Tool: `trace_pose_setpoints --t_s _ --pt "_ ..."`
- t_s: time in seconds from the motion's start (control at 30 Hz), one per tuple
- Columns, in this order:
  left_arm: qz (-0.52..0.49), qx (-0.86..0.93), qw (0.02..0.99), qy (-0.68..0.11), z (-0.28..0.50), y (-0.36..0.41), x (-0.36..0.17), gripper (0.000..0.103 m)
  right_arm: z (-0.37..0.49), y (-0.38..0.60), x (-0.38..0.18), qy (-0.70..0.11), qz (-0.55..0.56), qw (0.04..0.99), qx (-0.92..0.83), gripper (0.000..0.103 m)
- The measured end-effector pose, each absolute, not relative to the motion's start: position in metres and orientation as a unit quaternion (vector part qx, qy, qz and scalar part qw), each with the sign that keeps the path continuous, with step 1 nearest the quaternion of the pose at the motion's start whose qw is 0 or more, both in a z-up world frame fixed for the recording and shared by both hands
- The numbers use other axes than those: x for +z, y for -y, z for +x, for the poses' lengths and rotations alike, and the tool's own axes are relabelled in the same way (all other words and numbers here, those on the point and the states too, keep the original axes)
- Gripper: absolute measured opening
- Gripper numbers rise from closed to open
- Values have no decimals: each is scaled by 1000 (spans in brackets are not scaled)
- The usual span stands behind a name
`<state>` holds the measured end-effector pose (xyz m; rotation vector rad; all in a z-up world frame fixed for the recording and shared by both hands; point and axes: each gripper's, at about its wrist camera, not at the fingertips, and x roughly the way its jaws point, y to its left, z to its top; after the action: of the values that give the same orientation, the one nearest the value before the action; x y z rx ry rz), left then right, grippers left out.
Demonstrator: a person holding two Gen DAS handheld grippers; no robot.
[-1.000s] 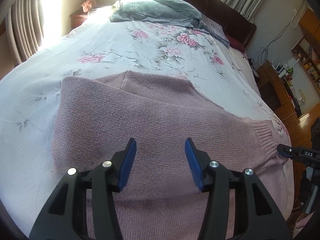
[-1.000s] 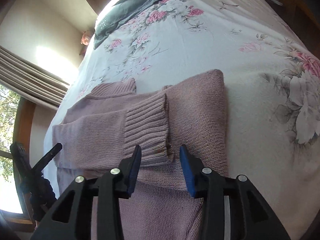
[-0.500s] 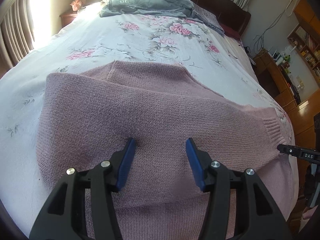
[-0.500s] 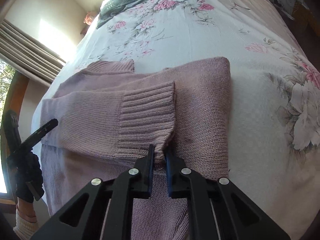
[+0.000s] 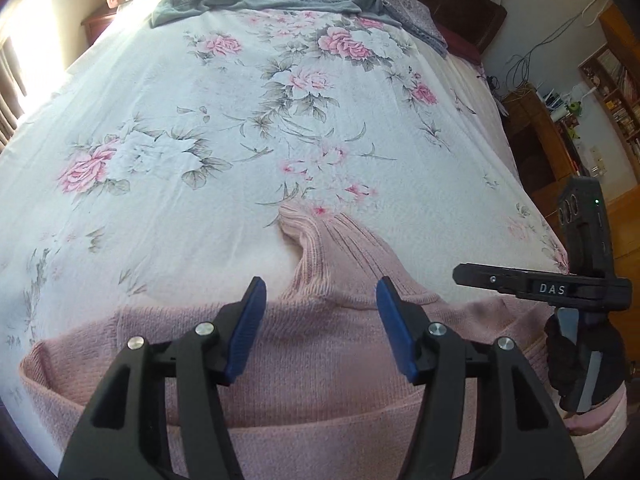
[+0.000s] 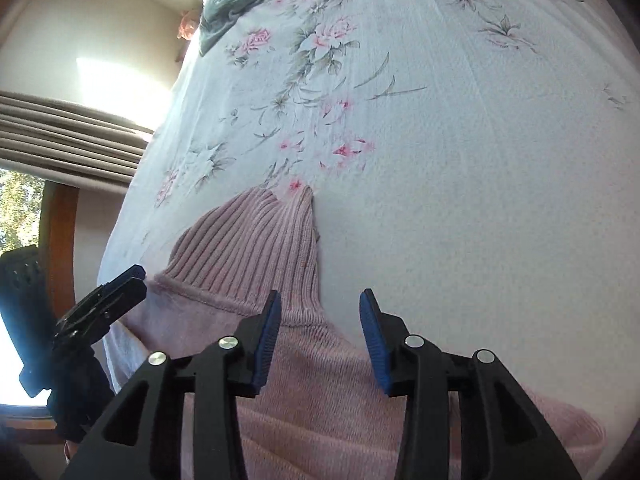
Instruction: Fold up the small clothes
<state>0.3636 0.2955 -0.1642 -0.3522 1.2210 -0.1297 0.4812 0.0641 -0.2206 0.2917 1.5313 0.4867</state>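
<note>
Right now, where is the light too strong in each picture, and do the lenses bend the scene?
Left wrist view: glare washes out the upper left corner by the curtain; the bed sheet bulges like a dome. Right wrist view: the window is blown out white; the pink sweater stays sharp; edges curve strongly.

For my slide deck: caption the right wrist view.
Open right hand-held gripper hovers over the ribbed collar of a pink sweater on a floral bedspread.
</note>
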Motion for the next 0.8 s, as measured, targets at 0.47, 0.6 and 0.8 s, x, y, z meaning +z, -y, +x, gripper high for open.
trace_pose_setpoints --t_s 0.47,0.6,0.8 --pt "-183 -65 737 -647 424 -285 -236 55 528 -100 -306 -736 192 609 225 71" --pt "-224 -84 734 -636 426 -286 -238 17 524 -108 -301 -726 214 597 267 20" --pt "-294 -125 758 -569 412 -300 -205 11 515 -97 -234 -641 214 666 314 14"
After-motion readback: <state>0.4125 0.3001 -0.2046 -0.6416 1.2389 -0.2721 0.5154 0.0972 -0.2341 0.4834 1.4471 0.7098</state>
